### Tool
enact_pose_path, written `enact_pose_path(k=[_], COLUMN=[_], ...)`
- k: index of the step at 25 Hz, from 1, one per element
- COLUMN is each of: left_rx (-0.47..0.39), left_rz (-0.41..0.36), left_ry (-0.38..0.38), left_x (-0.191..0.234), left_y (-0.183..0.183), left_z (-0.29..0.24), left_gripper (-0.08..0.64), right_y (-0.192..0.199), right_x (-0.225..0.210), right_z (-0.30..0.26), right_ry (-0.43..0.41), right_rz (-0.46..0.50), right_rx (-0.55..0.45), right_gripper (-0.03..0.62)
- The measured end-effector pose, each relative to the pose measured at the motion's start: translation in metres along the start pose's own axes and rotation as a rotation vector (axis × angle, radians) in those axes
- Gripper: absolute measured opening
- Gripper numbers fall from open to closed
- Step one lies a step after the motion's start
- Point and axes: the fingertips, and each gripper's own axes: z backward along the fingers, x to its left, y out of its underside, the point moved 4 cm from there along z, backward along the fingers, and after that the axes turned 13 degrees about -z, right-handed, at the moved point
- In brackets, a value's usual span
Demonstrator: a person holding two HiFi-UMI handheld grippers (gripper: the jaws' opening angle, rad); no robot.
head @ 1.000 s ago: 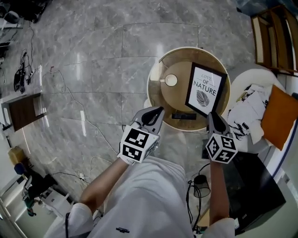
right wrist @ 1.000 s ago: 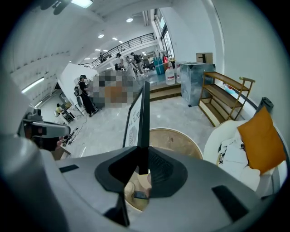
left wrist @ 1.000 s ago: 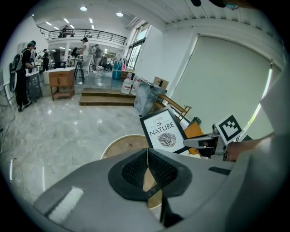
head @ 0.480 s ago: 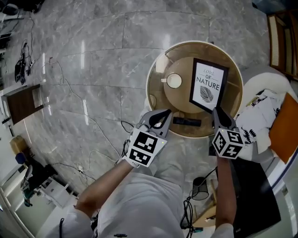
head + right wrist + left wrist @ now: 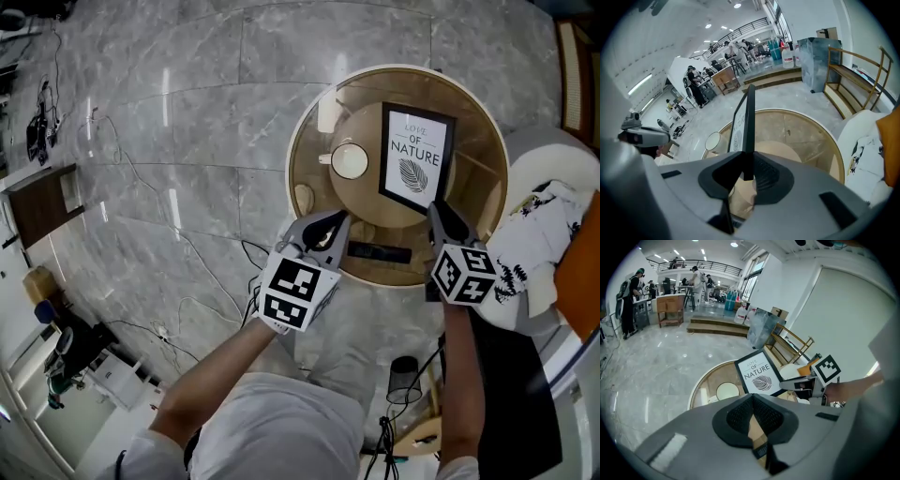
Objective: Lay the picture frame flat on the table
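While the right gripper fingers pinch the picture frame at its lower edge, seemingly above the bench at upper right, the left gripper fingers pressed together, tip it back slowly.

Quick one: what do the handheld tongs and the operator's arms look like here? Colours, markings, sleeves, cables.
The left tongs and right tongs match: light grey shells with black, textured jaw pads that taper to a point. Each carries a white cube printed with black square markers, the left cube and the right cube. No cables show on either. The person wears a pale top with short sleeves.
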Motion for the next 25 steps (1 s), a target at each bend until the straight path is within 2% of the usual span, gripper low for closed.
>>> enact_pose_path(k=[8,14,20,25], left_rx=[0.032,0.049,0.058,0.059], left_rz=[0.032,0.051,0.054,0.054], left_ry=[-0.006,-0.013,-0.007,0.002], left_x=[0.002,0.009,0.013,0.012], left_y=[0.03,0.047,0.056,0.062], left_z=[-0.023,-0.041,-0.056,-0.058], left_gripper=[0.005,0.005,0.005,0.005], right_y=[0.012,0.014,0.013,0.016], right_x=[-0.014,-0.02,-0.031,-0.042], right_z=[-0.05,-0.072,-0.086,-0.095], right_ry=[-0.057,-0.096,-0.07,-0.001], right_rz=[-0.01,-0.041,-0.079,-0.099], right_rx=[0.073,0.084,0.093,0.098], right_gripper=[0.067,0.067,0.071,0.077])
